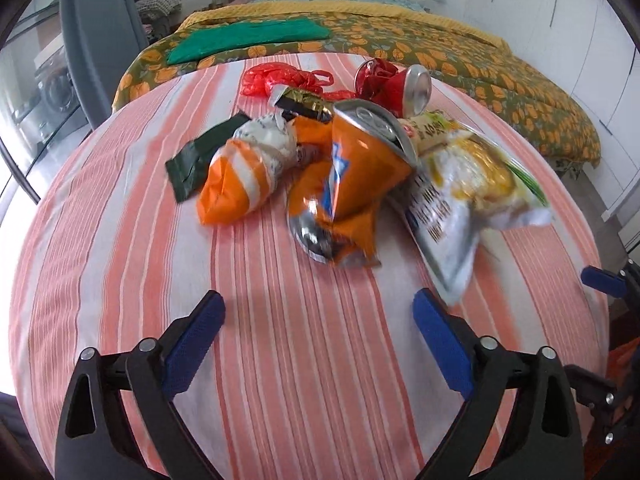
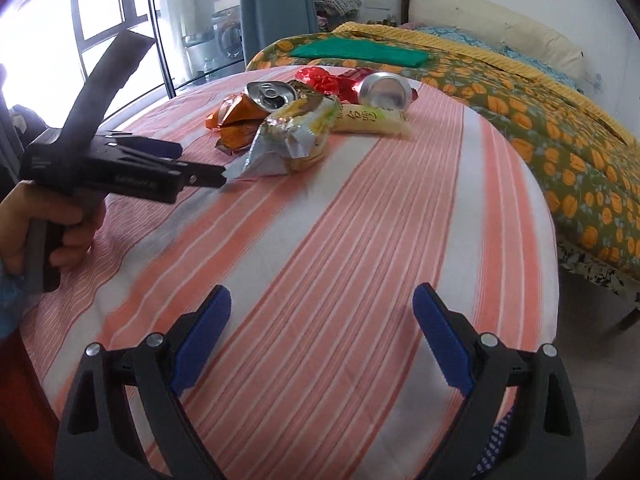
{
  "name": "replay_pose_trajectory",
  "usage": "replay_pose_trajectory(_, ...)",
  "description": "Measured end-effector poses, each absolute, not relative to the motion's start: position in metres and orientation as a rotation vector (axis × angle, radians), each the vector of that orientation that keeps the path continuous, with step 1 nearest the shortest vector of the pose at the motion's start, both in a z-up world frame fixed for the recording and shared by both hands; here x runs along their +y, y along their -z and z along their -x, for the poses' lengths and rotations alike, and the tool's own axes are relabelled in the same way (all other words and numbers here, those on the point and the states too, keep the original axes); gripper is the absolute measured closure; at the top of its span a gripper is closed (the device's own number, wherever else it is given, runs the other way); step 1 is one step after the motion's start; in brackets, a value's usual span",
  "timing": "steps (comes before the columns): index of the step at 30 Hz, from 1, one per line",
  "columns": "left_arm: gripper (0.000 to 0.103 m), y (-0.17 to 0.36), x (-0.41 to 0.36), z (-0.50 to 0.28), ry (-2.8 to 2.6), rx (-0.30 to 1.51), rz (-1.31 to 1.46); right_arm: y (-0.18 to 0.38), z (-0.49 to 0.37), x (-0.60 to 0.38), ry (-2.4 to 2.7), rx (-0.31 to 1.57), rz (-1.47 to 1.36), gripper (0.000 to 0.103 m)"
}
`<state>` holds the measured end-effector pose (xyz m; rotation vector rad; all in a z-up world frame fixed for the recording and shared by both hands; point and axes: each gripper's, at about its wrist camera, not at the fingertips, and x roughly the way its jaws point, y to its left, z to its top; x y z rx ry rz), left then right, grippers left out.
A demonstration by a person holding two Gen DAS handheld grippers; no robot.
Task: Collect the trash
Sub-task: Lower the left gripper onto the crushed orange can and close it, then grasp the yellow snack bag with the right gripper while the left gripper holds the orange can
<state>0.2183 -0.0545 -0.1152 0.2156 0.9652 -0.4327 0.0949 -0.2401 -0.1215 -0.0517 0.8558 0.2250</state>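
A pile of trash lies on the orange-and-white striped cloth point(image 1: 280, 360). In it are a crushed orange can point(image 1: 352, 168), a crushed red can point(image 1: 400, 84), a white and yellow snack bag point(image 1: 472, 184), an orange-white wrapper point(image 1: 240, 180), a dark green wrapper point(image 1: 200, 160) and a red plastic bag point(image 1: 280, 78). My left gripper point(image 1: 318, 300) hangs open just short of the orange can, nothing between its pads. My right gripper point(image 2: 322, 296) is open too, farther from the snack bag point(image 2: 292, 136) and red can point(image 2: 384, 90). A hand point(image 2: 60, 232) holds the left gripper point(image 2: 188, 160) at the left.
Behind the striped cloth is a bed with a floral cover point(image 1: 520, 92), and a folded green cloth point(image 1: 248, 38) lies on it. A blue curtain point(image 2: 272, 8), glass shelves and a window stand at the left. White cabinets line the right wall.
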Motion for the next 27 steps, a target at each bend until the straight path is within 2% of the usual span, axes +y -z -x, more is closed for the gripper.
replay_pose_trajectory(8, 0.029, 0.113, -0.072, -0.255, 0.499, 0.937, -0.253, 0.128, -0.097, -0.242, -0.228, 0.871, 0.066, 0.013)
replay_pose_trajectory(10, 0.037, 0.113, -0.077, -0.259, 0.523, 0.923, -0.262, 0.127, -0.098, -0.243, -0.232, 0.874, 0.056, 0.013)
replay_pose_trajectory(11, 0.048, 0.113, -0.079, -0.26, 0.534, 0.914, -0.271, 0.127, -0.097, -0.244, -0.232, 0.874, 0.054, 0.013)
replay_pose_trajectory(12, 0.049, 0.113, -0.08, -0.261, 0.539, 0.908, -0.277, 0.127, -0.098, -0.245, -0.23, 0.875, 0.052, 0.013)
replay_pose_trajectory(24, 0.048, 0.108, -0.023, -0.176, 0.366, 0.937, -0.173, 0.126, -0.112, -0.248, -0.213, 0.901, 0.03, 0.013)
replay_pose_trajectory(25, 0.047, 0.109, -0.019, -0.171, 0.35, 0.927, -0.166, 0.124, -0.117, -0.245, -0.219, 0.905, 0.027, 0.013)
replay_pose_trajectory(27, 0.033, 0.109, -0.018, -0.168, 0.347, 0.927, -0.16, 0.12, -0.127, -0.241, -0.229, 0.909, 0.007, 0.013)
